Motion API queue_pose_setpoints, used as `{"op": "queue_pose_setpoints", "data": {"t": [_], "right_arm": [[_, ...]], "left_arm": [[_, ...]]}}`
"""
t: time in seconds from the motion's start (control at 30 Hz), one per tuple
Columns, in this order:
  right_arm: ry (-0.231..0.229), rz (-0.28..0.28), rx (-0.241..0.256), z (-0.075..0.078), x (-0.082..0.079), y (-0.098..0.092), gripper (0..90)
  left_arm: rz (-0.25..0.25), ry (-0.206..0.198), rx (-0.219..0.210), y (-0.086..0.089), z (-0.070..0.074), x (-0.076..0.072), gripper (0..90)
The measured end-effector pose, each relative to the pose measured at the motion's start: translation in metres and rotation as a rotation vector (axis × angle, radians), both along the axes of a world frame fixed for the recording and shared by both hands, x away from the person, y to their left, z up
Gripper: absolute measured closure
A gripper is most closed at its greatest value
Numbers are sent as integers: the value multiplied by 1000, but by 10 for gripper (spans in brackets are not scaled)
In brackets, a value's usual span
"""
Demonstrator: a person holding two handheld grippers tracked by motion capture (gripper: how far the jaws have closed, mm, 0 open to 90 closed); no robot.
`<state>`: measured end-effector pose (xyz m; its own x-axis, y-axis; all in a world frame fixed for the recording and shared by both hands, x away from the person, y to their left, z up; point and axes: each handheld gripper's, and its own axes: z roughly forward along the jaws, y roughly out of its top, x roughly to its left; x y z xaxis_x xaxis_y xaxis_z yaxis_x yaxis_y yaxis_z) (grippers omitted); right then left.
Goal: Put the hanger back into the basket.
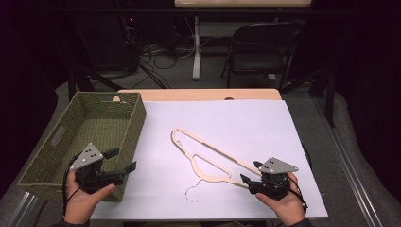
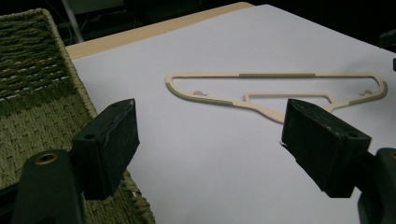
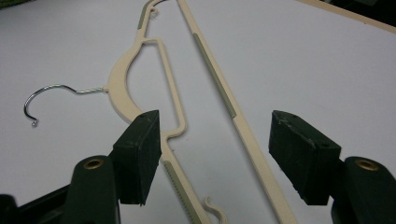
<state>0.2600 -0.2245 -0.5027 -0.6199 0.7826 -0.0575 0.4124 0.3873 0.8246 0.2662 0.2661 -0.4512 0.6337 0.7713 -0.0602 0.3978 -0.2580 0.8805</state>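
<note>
My right gripper (image 1: 249, 172) has its fingers wide, straddling the near end of the cream hanger (image 1: 208, 153), which lies flat on the white counter (image 1: 246, 123). My left gripper (image 1: 120, 160) hovers, fingers wide, holding nothing, beside the green woven basket (image 1: 135, 123).

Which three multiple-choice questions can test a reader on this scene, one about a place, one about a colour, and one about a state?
1. Where is the basket?
A. at the table's left edge
B. at its right edge
C. on the chair

2. What colour is the hanger frame?
A. red
B. cream
C. black

3. How is the right gripper?
A. shut on the hook
B. shut on nothing
C. open around the hanger's end

Answers: 1 A, the high view shows it beside the left gripper. 2 B, cream with green strips. 3 C, the right gripper view shows the jaws apart on either side of the frame.
</note>
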Motion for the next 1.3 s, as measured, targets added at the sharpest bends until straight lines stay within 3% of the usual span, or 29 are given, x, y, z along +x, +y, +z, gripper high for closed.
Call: {"op": "queue_pose_setpoints", "data": {"t": [0.33,0.47,0.53,0.77,0.83,0.97,1.03,1.23,1.3], "right_arm": [[5,48,-46,11,14,8,340],[27,69,-76,13,20,13,363],[38,97,-92,14,23,15,415],[95,135,-161,18,37,22,420],[142,173,-217,20,41,26,445],[168,194,-275,18,45,30,488],[240,226,-318,17,50,31,532],[287,252,-367,11,55,34,580],[336,270,-376,9,58,36,617]], "left_arm": [[-8,-5,4,-2,1,-1,192],[-10,-2,6,-2,0,-1,192],[-11,-2,5,-2,0,-1,193],[-9,4,9,-2,-1,0,193],[-7,5,10,-2,-1,-1,193],[-9,3,11,-2,-1,-1,193],[-11,3,10,-3,-1,-1,193],[-15,6,14,-5,-2,0,193],[-16,9,16,-5,-2,0,193]]}}
